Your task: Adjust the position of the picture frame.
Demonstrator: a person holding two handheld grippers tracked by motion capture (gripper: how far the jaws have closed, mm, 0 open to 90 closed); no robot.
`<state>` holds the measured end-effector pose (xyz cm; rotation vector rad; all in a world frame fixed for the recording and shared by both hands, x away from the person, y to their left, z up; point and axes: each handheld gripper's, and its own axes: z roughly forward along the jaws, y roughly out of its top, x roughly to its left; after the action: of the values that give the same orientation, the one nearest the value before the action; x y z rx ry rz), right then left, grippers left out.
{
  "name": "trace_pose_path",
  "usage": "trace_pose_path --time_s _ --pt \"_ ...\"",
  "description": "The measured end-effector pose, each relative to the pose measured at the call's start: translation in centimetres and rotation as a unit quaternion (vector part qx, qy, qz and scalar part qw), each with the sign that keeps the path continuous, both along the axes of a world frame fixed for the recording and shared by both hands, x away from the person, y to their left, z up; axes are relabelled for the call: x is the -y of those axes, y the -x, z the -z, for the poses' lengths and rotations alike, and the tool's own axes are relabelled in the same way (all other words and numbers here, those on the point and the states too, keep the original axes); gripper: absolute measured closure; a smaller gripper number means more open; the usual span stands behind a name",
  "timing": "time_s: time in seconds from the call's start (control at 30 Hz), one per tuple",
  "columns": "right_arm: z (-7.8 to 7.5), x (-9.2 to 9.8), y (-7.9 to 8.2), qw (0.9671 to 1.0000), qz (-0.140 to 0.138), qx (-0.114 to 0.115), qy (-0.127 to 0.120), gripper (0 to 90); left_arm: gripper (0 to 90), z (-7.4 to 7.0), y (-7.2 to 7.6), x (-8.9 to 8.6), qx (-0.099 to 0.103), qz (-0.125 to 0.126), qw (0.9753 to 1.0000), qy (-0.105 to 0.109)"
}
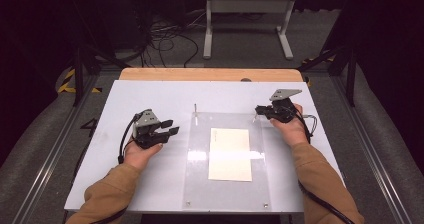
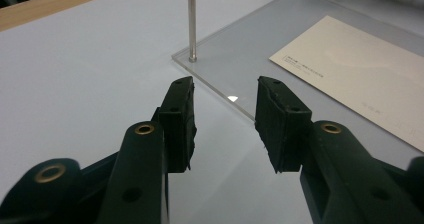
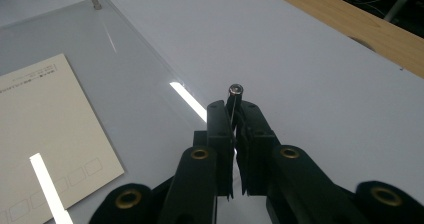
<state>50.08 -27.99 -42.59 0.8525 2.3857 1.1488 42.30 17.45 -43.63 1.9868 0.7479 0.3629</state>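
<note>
In the right gripper view, right hand-held gripper clamping metal pin.

light: bright overhead on table, dark surround | glare: streaks on clear sheet | focus: near jaws soft

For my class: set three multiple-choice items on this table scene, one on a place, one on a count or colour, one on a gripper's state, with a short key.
1. Where does the cream card lie?
A. on the clear acrylic sheet
B. on the wooden edge
C. on the floor

2. How many grippers have their jaws apart?
A. none
B. one
C. two

3. What is the right gripper doing?
A. hanging open
B. clamping a metal pin
C. pressing on the card

Key: 1 A, the card rests inside the sheet's outline. 2 B, the left gripper shows a wide gap; the right does not. 3 B, the pin's head stands between its closed jaws.
</note>
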Motion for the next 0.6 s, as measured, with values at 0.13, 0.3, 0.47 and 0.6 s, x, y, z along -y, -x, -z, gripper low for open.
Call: trace_pose_path --time_s 0.13,0.3,0.47,0.6 --pt "0.1 0.1 -0.2 1.0000 -0.004 -0.003 -0.007 84.7 59.6 0.1 0.2 -0.1 -0.001 0.001 1.0000 -0.003" --pt "0.2 -0.5 -0.8 0.9999 -0.010 0.004 -0.001 83.5 59.6 0.0 0.3 0.0 -0.002 -0.001 1.0000 0.002" --pt "0.3 -0.2 -1.2 0.9997 -0.015 -0.008 -0.018 84.4 59.5 0.2 0.3 0.0 -0.005 -0.001 1.0000 0.003" --pt "0.3 -0.3 -1.6 0.9996 -0.023 -0.012 -0.014 84.2 59.5 0.0 0.4 0.1 0.000 0.005 1.0000 0.001"
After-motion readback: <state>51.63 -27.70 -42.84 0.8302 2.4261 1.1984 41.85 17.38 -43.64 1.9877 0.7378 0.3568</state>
